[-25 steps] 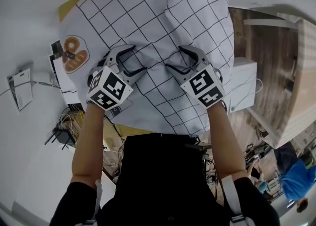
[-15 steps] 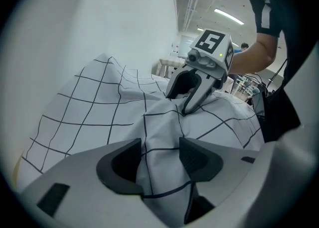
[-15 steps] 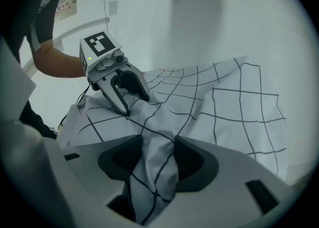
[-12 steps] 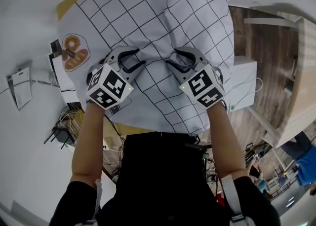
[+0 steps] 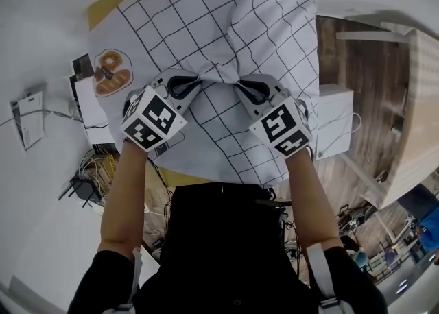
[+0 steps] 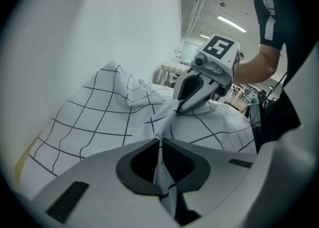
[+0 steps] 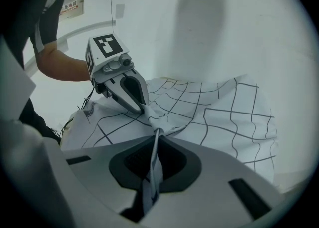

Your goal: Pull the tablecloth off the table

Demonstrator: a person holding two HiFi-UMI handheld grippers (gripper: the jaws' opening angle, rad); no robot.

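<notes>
A white tablecloth (image 5: pixel 206 18) with a black grid covers a yellow-topped table (image 5: pixel 103 12) below me. A ridge of cloth is bunched up in the middle. My left gripper (image 5: pixel 200 81) has its jaws closing on the left end of that ridge, and a fold of cloth (image 6: pixel 160 162) is pinched between its pads. My right gripper (image 5: pixel 238 83) is shut on the other end, where a strip of cloth (image 7: pixel 153 172) runs down between its jaws. The two tips almost meet. The right gripper (image 6: pixel 177 111) appears in the left gripper view, and the left gripper (image 7: pixel 144 108) in the right gripper view.
A bread picture (image 5: pixel 111 79) is printed on the cloth's left side. Papers and tangled cables (image 5: pixel 92 162) lie on the floor to the left. To the right are a white box (image 5: pixel 336 117) and a wooden floor (image 5: pixel 357 59), with a pale wooden table (image 5: pixel 418 114) further right.
Both grippers' jaws went from wide open to pinched on the cloth. Their tips moved closer together and a ridge of cloth rose between them.
</notes>
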